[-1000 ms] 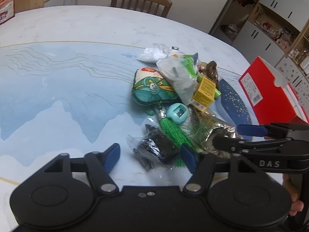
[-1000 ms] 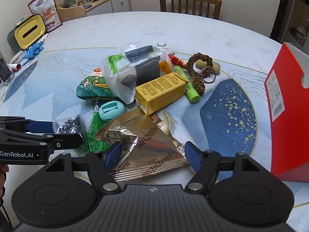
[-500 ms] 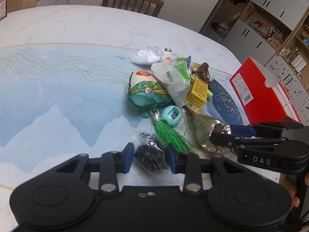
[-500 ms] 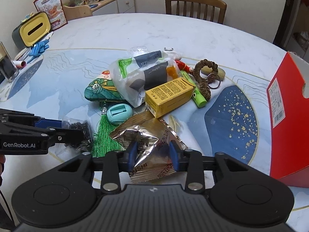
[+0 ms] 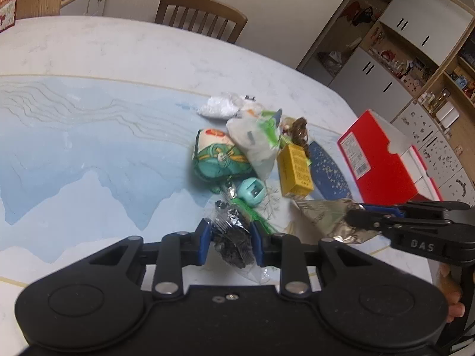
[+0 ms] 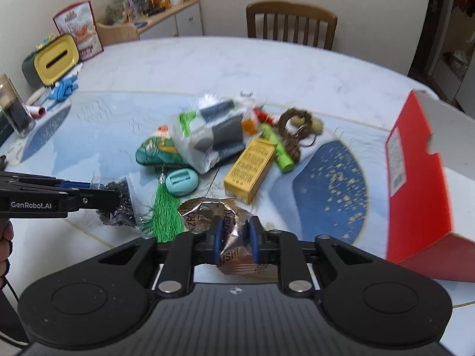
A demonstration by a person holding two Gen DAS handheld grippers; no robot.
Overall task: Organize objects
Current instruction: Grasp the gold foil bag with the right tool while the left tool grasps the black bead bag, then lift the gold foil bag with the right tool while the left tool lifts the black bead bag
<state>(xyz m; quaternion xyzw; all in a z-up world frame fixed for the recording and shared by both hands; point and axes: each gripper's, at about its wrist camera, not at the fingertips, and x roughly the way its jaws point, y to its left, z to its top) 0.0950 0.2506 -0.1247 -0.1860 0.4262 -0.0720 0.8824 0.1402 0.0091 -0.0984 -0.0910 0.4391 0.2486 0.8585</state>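
Note:
My left gripper (image 5: pixel 230 241) is shut on a clear bag of small black pieces (image 5: pixel 233 237), seen from the side as the bag (image 6: pixel 118 204) in the right wrist view. My right gripper (image 6: pixel 236 238) is shut on a crumpled gold foil packet (image 6: pixel 216 213), which shows as the foil packet (image 5: pixel 323 216) in the left wrist view. Behind them lies a pile: a green embroidered pouch (image 5: pixel 218 160), a teal round case (image 5: pixel 251 191), a green tassel (image 6: pixel 164 212), a white plastic bag (image 6: pixel 213 135), a yellow box (image 6: pixel 251 167), a green tube (image 6: pixel 277 148) and a braided keyring (image 6: pixel 292 132).
An open red box (image 6: pixel 415 184) stands at the table's right edge. At far left are a yellow-lidded container (image 6: pixel 55 59), blue gloves (image 6: pixel 63 87) and a dark glass (image 6: pixel 13 105). A wooden chair (image 6: pixel 291 20) stands behind the table (image 5: pixel 74 154). A hand (image 6: pixel 6 246) holds the left gripper.
Both grippers went from open to shut: the left closed on the bag of black pieces, the right on the foil packet, which is now crumpled and raised.

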